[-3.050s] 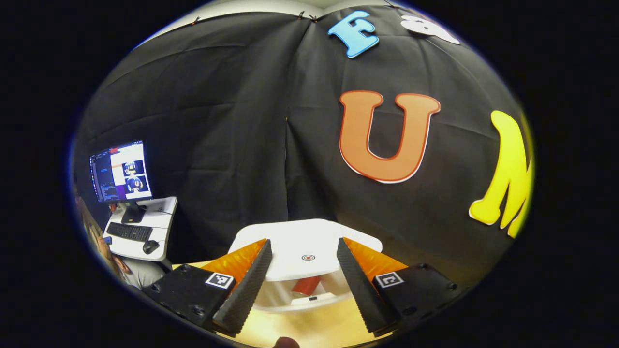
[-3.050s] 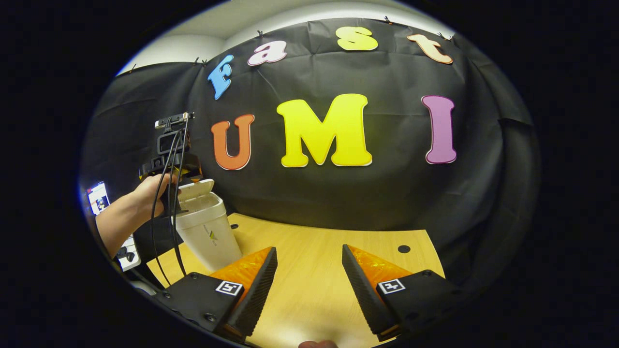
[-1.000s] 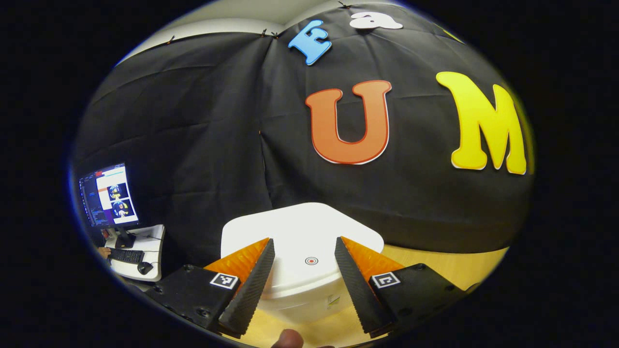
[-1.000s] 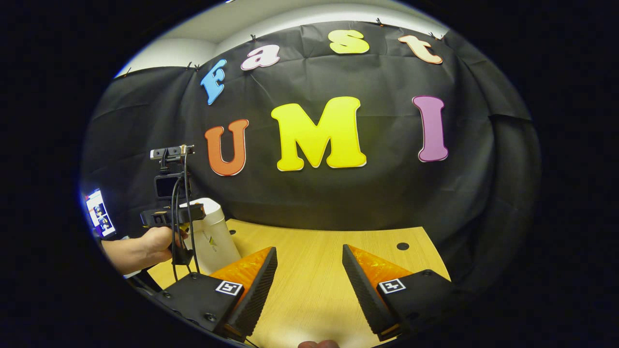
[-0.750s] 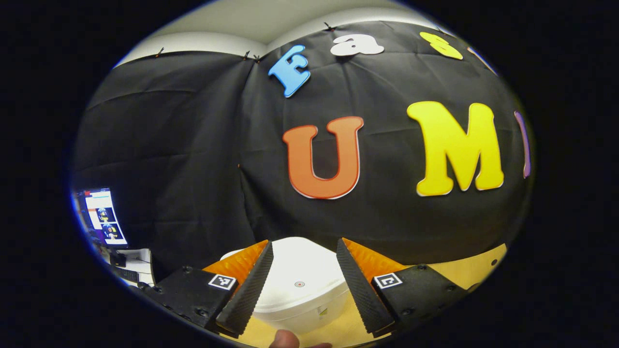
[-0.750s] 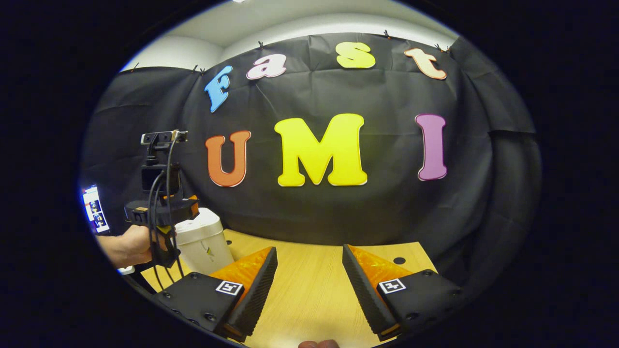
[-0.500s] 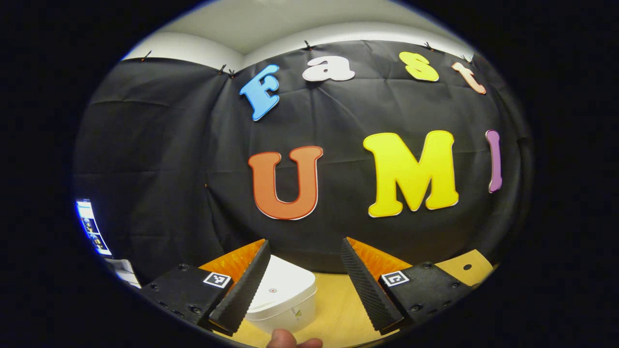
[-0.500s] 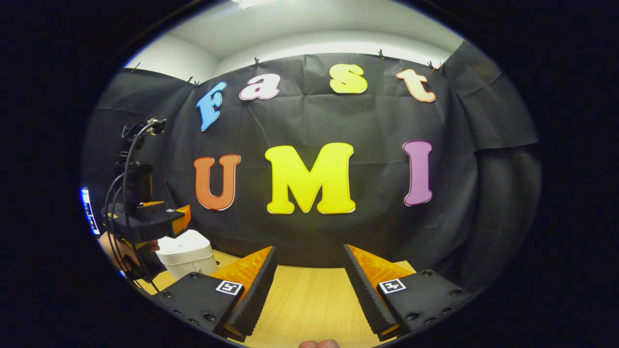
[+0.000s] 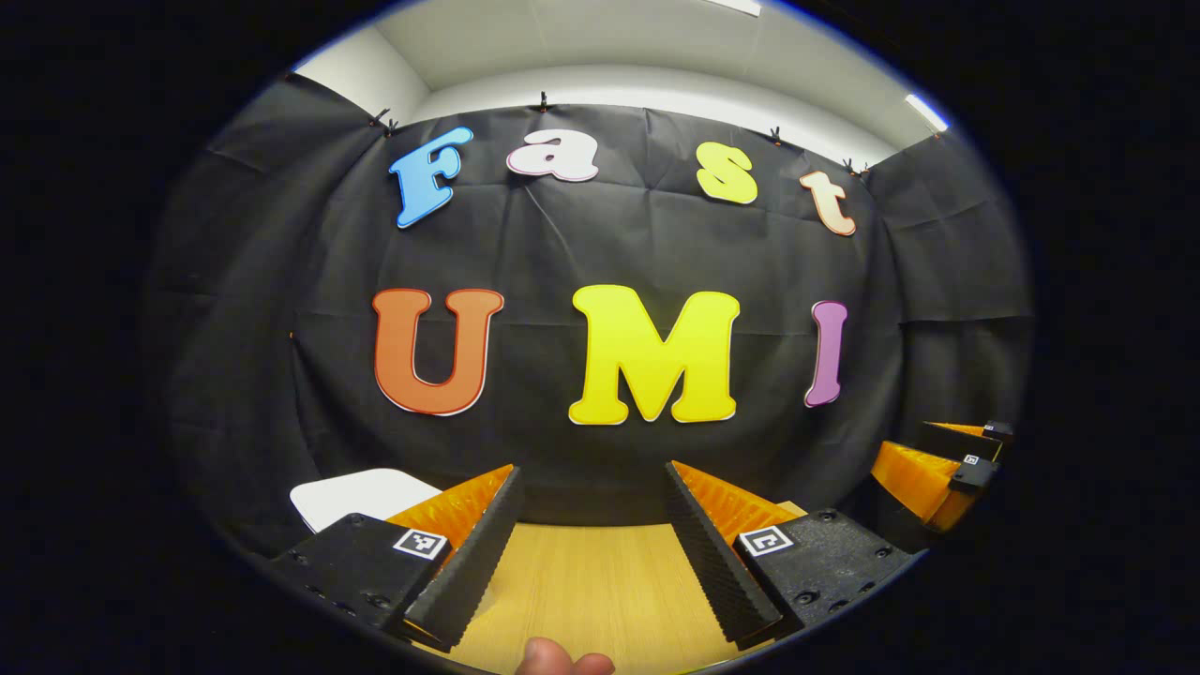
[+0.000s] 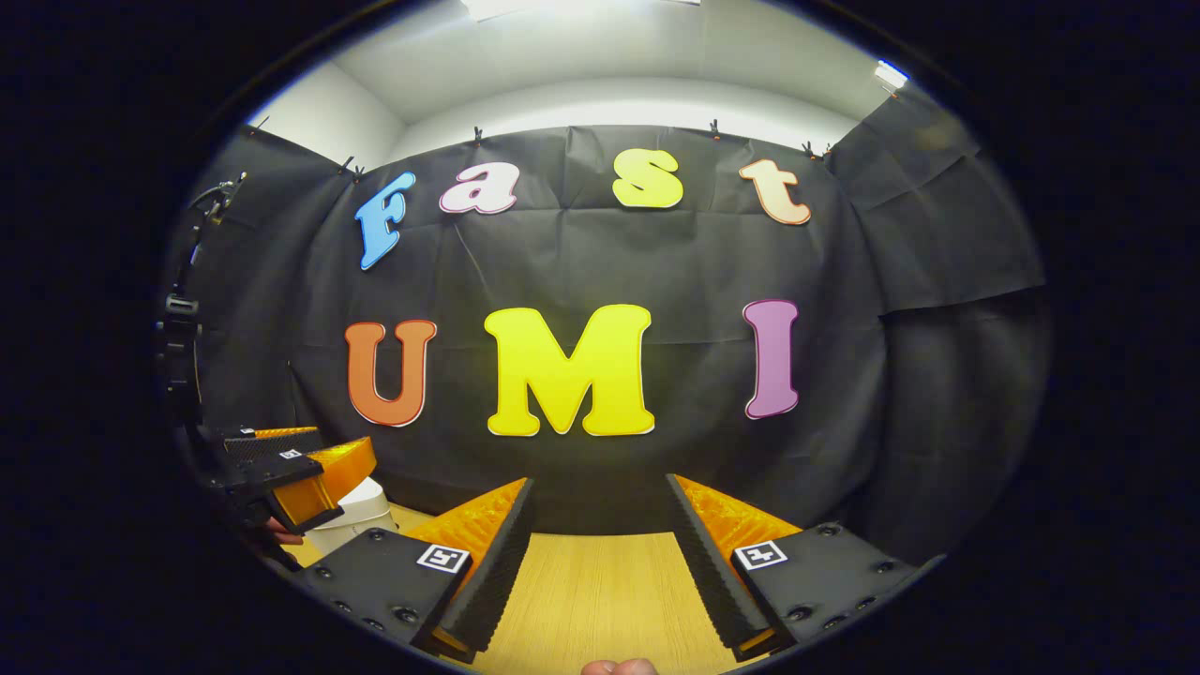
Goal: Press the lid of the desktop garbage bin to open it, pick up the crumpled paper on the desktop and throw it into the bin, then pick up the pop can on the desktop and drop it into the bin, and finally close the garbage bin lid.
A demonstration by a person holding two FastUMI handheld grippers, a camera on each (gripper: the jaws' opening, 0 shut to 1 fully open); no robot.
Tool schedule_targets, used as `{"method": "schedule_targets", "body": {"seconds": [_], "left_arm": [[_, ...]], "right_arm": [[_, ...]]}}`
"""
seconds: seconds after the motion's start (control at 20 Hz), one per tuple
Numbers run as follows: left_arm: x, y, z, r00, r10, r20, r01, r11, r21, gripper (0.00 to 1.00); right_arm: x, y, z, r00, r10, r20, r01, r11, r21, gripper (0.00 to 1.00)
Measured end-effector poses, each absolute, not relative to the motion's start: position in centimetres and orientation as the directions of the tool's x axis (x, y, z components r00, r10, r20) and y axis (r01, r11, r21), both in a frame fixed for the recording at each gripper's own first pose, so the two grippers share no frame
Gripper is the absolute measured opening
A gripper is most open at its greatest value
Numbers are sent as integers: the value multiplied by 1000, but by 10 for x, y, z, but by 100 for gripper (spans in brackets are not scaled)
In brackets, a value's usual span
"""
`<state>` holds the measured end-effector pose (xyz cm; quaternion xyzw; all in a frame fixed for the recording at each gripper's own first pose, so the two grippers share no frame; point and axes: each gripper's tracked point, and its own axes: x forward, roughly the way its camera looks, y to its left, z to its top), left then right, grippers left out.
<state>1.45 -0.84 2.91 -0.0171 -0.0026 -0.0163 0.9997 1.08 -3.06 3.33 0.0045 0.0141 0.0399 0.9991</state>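
**Both grippers held open above the counter, bin lid down**

The wooden counter (image 9: 586, 581) runs back to the black cloth wall (image 9: 609, 244), and its bare top shows between the fingers in both views. Above the cloth are a pale wall and a ceiling with light strips.

The garbage bin (image 10: 361, 511) stands near the counter's rear left corner, close to the cloth. In the left gripper view only its white lid (image 9: 361, 495) shows, lying flat and closed, partly hidden behind that gripper's own left finger. In the right gripper view a slice of the bin's white body shows behind the other gripper. The crumpled paper and the pop can cannot be made out anywhere on the counter.

The left gripper (image 9: 586, 539) hovers over the counter with its fingers spread apart and nothing between them; a fingertip (image 9: 562, 658) of the holding hand shows at the bottom edge. The right gripper (image 10: 595, 544) is also spread wide over bare wood, gripping nothing. Each appears in the other's view: the left one at the counter's left side just in front of the bin, with cables rising from it, and the right one at the far right edge.
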Motion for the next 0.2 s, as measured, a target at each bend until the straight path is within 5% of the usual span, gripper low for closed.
{"method": "schedule_targets", "body": {"seconds": [0.2], "left_arm": [[5,-10,25,1000,-29,9,29,1000,13,97]], "right_arm": [[6,-27,29,998,54,-28,-54,999,0,86]]}}
